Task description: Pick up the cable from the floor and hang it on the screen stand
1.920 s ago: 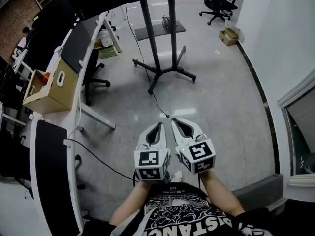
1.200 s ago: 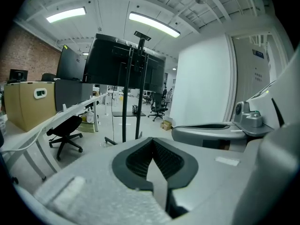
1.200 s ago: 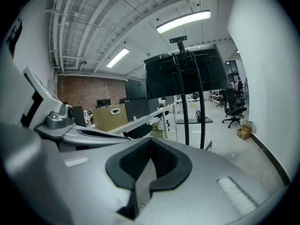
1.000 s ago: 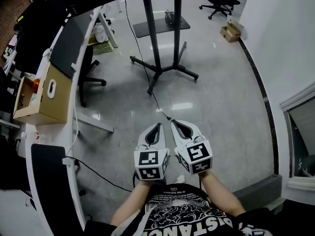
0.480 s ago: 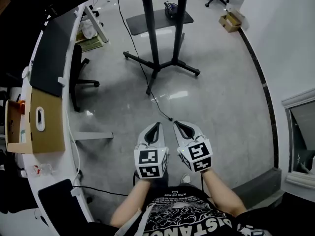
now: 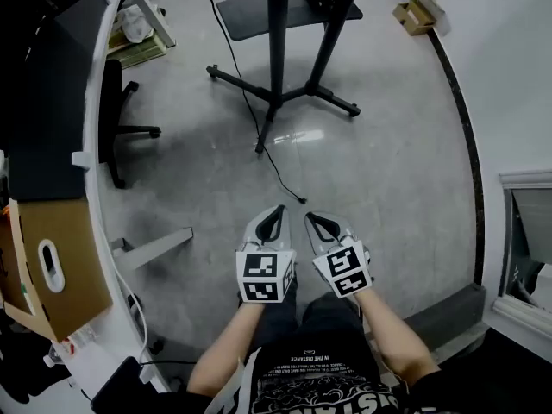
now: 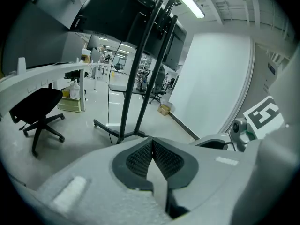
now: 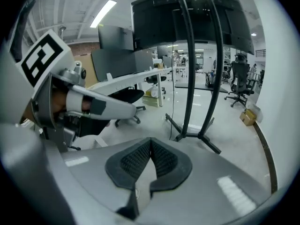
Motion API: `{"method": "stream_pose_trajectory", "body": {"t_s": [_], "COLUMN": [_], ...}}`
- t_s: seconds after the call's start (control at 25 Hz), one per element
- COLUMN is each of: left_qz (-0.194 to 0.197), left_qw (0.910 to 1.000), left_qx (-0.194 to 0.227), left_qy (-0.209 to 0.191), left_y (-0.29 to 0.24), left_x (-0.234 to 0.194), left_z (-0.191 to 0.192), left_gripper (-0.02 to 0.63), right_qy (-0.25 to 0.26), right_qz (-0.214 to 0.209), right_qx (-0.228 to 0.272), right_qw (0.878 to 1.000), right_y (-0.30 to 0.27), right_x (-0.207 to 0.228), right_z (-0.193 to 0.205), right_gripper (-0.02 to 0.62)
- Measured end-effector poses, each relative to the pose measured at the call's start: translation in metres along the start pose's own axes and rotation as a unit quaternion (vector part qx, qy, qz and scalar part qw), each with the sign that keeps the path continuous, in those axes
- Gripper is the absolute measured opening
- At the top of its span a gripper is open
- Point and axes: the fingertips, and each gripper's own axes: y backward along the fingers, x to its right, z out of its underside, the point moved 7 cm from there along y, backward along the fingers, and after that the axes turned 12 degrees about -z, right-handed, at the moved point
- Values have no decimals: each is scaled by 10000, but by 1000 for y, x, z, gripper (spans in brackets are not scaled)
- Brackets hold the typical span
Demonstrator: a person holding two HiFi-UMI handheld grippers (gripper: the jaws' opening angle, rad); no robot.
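Down over the floor (image 6: 388, 145), left hand-held gripper (image 6: 276, 210) and right hand-held gripper (image 6: 309, 217) both shut, empty, cable (image 6: 274, 166) ahead by screen stand (image 6: 278, 41)

"IN THE DISTANCE" on black shirt (image 6: 304, 371)

Black office chair (image 6: 110, 110), cardboard box (image 6: 76, 270) (handle cutout), white desk (image 6: 93, 84)

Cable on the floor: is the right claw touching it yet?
Apart. Right gripper view: the right claw is shut on nothing, only floor beyond its tips. Head view: the cable ends just ahead of it.
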Motion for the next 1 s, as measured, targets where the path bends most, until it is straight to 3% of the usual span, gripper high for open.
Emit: {"method": "stream_pose_trajectory", "body": {"t_s": [0.32,0.72,1.0], "left_qz": [85,-217,-387], "left_qw": [9989,9923,9885], "left_qx": [-355,-966,-1124], "left_qy": [306,745,939], "left_y": [-84,-165,-211], "left_x": [-32,-38,-49], "left_z": [41,142,199], "left_gripper": [2,3,3], "right_qy": [-53,-32,176], "right_qz": [-231,-700,-970], "right_qx": [-649,-1586,-1955], "right_qw": [9976,9849,9757], "right_y": [-86,-163,-226], "right_x": [46,98,125], "right_z": [54,152,215], "right_gripper": [15,31,35]}}
